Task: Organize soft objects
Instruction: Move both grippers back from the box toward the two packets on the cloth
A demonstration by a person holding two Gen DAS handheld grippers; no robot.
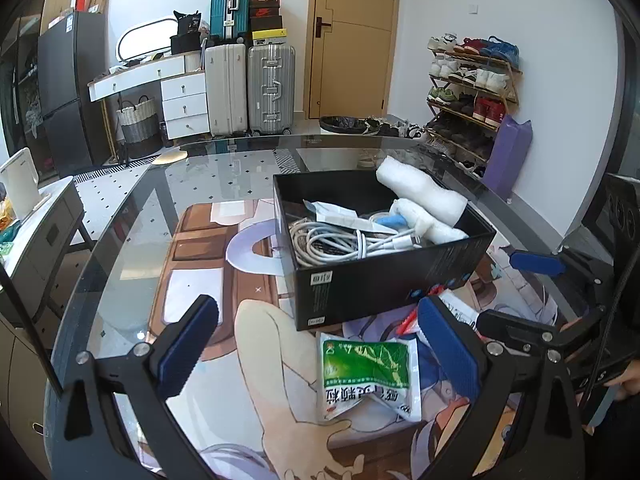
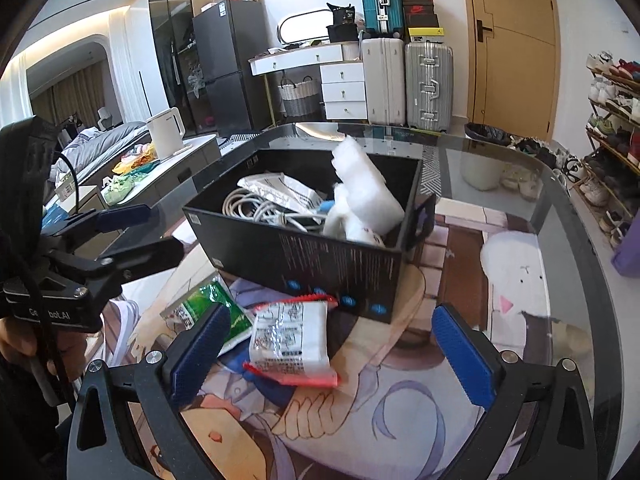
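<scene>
A black box (image 1: 384,280) (image 2: 304,252) stands on the table and holds white foam rolls (image 1: 424,192) (image 2: 366,188), a cable bundle (image 1: 336,240) (image 2: 256,206) and a white packet (image 2: 280,188). A green-and-white pouch (image 1: 370,376) (image 2: 208,304) lies on the mat in front of the box. A red-edged white pouch (image 2: 290,340) (image 1: 412,316) lies beside it. My left gripper (image 1: 316,348) is open above the green pouch. My right gripper (image 2: 332,352) is open above the red-edged pouch. Neither holds anything.
The glass table (image 1: 132,208) carries a printed mat (image 1: 200,248). Behind it stand suitcases (image 1: 248,84), a white drawer desk (image 1: 176,92), a shoe rack (image 1: 472,92) and a purple bag (image 1: 508,156). A side cabinet with a white kettle (image 2: 166,132) is to the left.
</scene>
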